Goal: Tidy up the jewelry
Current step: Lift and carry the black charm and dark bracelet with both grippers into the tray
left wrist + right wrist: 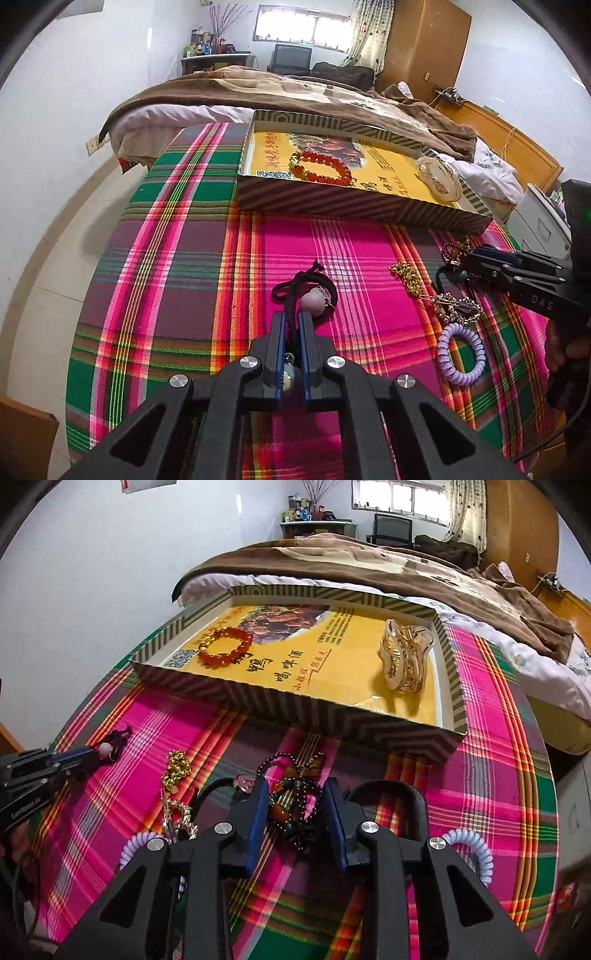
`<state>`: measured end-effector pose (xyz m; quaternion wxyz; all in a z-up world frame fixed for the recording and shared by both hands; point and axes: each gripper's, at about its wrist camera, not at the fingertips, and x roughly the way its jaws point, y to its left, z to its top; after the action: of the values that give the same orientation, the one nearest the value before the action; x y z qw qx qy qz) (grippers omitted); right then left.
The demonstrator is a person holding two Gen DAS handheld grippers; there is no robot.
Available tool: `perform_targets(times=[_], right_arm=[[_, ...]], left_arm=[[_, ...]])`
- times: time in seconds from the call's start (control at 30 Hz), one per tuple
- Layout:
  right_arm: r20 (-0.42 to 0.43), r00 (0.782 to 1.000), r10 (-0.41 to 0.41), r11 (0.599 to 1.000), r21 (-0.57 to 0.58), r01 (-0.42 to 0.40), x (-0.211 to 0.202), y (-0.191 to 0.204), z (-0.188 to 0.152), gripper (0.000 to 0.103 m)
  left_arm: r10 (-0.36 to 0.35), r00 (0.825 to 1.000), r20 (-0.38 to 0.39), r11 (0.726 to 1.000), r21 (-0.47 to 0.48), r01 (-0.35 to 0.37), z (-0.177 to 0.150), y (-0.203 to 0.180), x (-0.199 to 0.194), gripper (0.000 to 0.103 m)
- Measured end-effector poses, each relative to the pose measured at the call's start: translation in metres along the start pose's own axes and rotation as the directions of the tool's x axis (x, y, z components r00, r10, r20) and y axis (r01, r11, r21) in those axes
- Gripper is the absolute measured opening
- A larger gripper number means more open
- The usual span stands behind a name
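Left gripper (290, 321), bottom centre of the left wrist view, is clamped tight on a black cord (295, 295) w/ a pink bead (313, 301); the cord's loop lies on the plaid surface (184, 258) just ahead of the tips. In the right wrist view, same gripper sits at far left, mid-height.

Right gripper (295, 797), bottom centre of its own view, jaws partly apart, straddling a dark beaded bracelet (291, 775) w/ amber stones. Bracelet's between the blue pads (256, 812), but can't tell if they press on it.

Left of that in the right view: gold chain (176, 768), a sparkly silver piece (181, 818) below it, lilac coil hair tie (135, 845) at lower left. Another pale coil tie (476, 853) pokes out lower right, and a black hoop (391, 790) sits just right of the gripper.

Striped cardboard tray (332, 709) fills upper centre, on the surface. Inside: red bead bracelet (227, 646) at the tray's left, clear amber hair claw (404, 659) at its right, well apart.

Bed w/ brown blanket (369, 565) behind, top of frame.
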<state>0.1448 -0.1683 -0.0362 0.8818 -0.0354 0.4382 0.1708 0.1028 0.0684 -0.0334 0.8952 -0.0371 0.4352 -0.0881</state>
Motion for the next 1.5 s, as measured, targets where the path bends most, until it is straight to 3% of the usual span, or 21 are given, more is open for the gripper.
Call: perform_targets(times=[0.1,0.17,0.2,0.57,1.07,1.23,1.3,1.37,1.5], right_arm=[[-0.011,1.000,-0.003,1.000,0.006,0.003,0.003,-0.001,0.002,0.029],[-0.010,1.000,-0.014,1.000,-0.001,0.014,0.004,0.001,0.002,0.010],[-0.006,1.000,-0.008,1.000,0.005,0.008,0.003,0.000,0.002,0.007],[0.052,0.999,0.004,0.999,0.051,-0.007,-0.014,-0.008,0.001,0.006],[0.182,0.983,0.007,0.996,0.087,-0.023,-0.059,-0.015,0.016,0.006],[0.200,0.980,0.009,0.995,0.095,-0.028,-0.064,-0.017,0.014,0.006],[0.194,0.981,0.010,0.995,0.096,-0.029,-0.063,-0.017,0.013,0.006],[0.192,0.981,0.013,0.995,0.097,-0.032,-0.062,-0.016,0.012,0.006],[0.190,0.982,0.014,0.995,0.098,-0.034,-0.061,-0.016,0.010,0.006]], left_arm=[[0.001,1.000,0.000,1.000,0.001,-0.001,0.000,0.000,0.000,0.008],[0.002,1.000,0.000,1.000,0.003,-0.002,0.001,0.000,0.001,0.008],[0.004,1.000,0.000,1.000,0.004,-0.004,0.001,-0.001,0.001,0.008],[0.008,1.000,0.008,1.000,0.017,-0.008,0.004,-0.005,-0.003,0.006],[-0.026,0.991,0.128,0.998,0.054,0.019,0.036,-0.020,-0.047,0.005],[-0.008,0.999,0.042,0.998,0.070,0.005,0.026,-0.013,-0.028,0.008],[-0.002,1.000,0.010,0.997,0.079,0.002,0.019,-0.012,-0.018,0.022],[0.009,1.000,0.000,0.997,0.080,-0.009,0.014,-0.011,-0.011,0.067],[0.004,1.000,0.000,0.996,0.088,-0.004,0.013,-0.012,-0.002,0.071]])
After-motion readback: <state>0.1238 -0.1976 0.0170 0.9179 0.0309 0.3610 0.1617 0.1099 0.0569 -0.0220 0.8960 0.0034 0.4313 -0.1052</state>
